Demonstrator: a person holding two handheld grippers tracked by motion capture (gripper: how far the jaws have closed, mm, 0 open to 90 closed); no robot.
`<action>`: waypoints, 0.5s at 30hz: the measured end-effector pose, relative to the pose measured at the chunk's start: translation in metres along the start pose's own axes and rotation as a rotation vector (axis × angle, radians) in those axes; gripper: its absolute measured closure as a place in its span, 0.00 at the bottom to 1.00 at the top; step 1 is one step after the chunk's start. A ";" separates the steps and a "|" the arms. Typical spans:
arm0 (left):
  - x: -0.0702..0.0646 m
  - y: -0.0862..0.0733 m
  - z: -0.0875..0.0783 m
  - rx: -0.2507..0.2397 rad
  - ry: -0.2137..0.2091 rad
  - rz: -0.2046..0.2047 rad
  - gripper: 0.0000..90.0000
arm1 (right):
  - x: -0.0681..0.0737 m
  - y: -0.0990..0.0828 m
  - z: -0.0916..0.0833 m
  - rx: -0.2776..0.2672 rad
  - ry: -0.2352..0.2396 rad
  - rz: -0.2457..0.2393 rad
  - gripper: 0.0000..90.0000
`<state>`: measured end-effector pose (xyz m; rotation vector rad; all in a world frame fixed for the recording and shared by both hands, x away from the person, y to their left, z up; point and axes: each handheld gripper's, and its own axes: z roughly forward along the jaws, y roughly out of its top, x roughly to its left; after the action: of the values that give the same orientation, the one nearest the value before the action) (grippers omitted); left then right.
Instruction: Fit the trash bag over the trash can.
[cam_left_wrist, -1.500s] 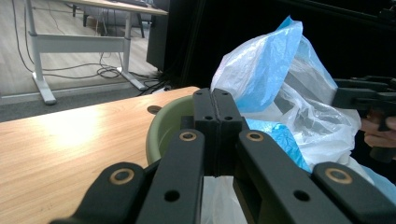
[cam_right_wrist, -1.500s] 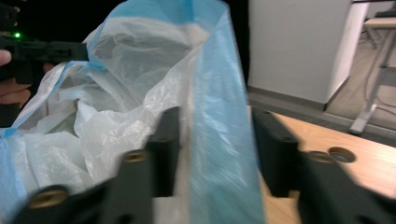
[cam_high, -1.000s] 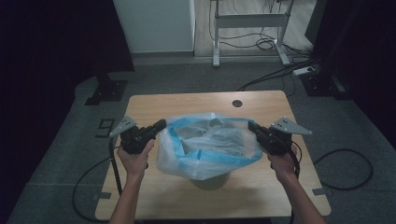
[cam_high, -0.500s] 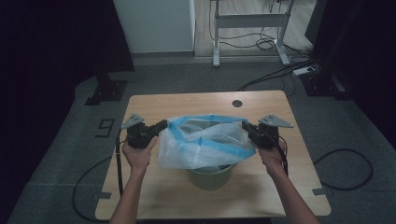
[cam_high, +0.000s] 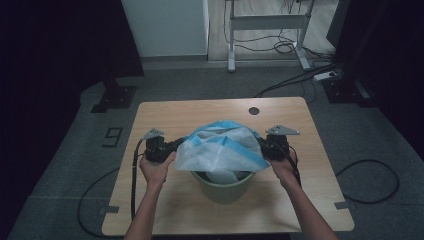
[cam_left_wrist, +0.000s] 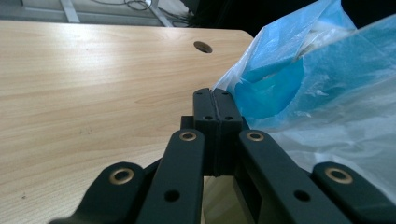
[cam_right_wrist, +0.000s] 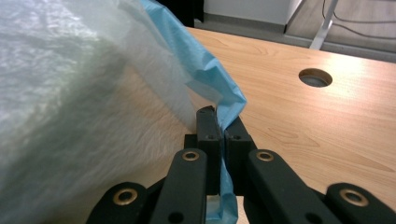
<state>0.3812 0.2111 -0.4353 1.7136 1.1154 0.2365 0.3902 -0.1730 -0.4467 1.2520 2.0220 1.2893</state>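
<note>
Bag (cam_high: 220, 150) stretched between two grippers over a green bin (cam_high: 222, 185) on a table (cam_high: 200, 112).
Its left edge is pinched in the closed left gripper (cam_high: 176, 145), its right edge in the closed right gripper (cam_high: 261, 144); the bag's bottom is hung inside the bin, near the table's near edge.
</note>
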 end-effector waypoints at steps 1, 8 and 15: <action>0.000 0.000 0.001 0.003 0.000 0.000 1.00 | -0.001 0.001 0.001 0.006 -0.001 0.006 0.97; 0.005 -0.006 0.004 0.034 0.017 -0.018 1.00 | -0.004 -0.003 0.010 0.066 -0.003 0.018 0.97; 0.007 -0.011 -0.005 -0.021 -0.007 -0.012 1.00 | -0.015 -0.012 -0.004 -0.026 -0.019 0.083 0.78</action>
<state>0.3757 0.2202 -0.4441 1.6876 1.1141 0.2335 0.3892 -0.1902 -0.4569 1.3442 1.9521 1.3323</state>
